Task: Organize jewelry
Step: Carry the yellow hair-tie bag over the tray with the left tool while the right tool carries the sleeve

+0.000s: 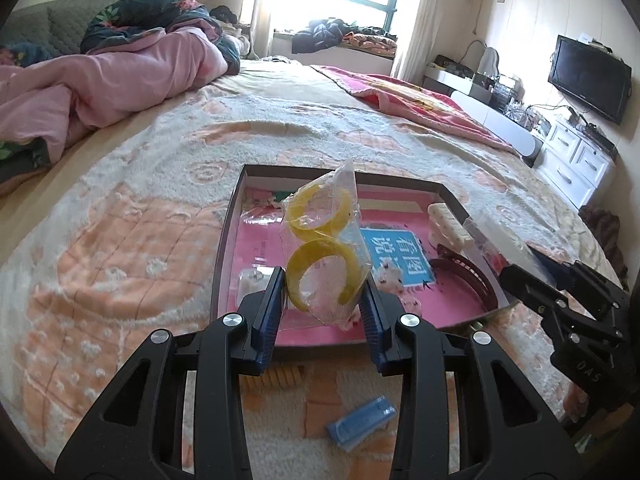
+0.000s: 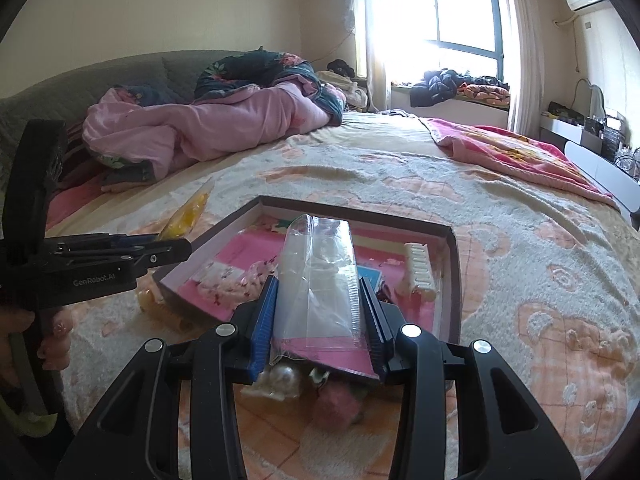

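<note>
My left gripper (image 1: 323, 300) is shut on a clear plastic bag holding two yellow bangles (image 1: 322, 248) and holds it upright above the near edge of a shallow brown box (image 1: 228, 232) with a pink lining. The bag also shows as a yellow sliver in the right wrist view (image 2: 186, 216). My right gripper (image 2: 318, 312) is shut on a clear plastic bag with a transparent comb (image 2: 320, 280), held over the same box (image 2: 454, 280). A white hair clip (image 1: 446, 226) and a dark red headband (image 1: 468, 272) lie in the box.
The box sits on a peach patterned blanket (image 1: 160, 200) on a bed. A blue clip (image 1: 360, 422) lies on the blanket below my left gripper. A pearl piece (image 2: 282, 380) and a pink fuzzy item (image 2: 336, 406) lie below my right gripper. A pink quilt (image 1: 100, 80) is far left.
</note>
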A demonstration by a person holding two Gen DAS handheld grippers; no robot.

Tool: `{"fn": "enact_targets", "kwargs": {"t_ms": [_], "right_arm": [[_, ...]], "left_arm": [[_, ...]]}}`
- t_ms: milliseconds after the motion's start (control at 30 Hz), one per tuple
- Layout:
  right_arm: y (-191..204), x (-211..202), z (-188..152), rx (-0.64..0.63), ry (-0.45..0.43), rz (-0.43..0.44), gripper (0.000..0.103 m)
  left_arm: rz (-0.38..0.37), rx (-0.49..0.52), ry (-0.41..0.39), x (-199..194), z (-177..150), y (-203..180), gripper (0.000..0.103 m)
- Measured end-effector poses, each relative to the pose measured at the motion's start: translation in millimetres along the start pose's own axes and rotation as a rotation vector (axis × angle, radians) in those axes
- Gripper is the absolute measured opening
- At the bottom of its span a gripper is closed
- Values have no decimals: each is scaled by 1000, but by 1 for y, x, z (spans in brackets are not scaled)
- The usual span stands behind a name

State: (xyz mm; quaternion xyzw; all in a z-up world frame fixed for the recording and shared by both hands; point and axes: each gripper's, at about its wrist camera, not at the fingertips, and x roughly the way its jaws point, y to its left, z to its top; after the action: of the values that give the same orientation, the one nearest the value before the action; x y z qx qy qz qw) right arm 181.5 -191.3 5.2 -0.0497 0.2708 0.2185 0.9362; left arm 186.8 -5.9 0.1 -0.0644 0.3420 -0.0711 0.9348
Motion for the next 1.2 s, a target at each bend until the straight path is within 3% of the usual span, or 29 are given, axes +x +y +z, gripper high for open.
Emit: {"fn": "enact_targets", "kwargs": {"t_ms": [667,1200], "right_arm": [[-21,27,8,26,23,-60,38],[-29,73,5,58,129,-53,38]], "left_arm": [[29,58,29,49,16,1,28],[8,88,123,86,13,7,29]]}}
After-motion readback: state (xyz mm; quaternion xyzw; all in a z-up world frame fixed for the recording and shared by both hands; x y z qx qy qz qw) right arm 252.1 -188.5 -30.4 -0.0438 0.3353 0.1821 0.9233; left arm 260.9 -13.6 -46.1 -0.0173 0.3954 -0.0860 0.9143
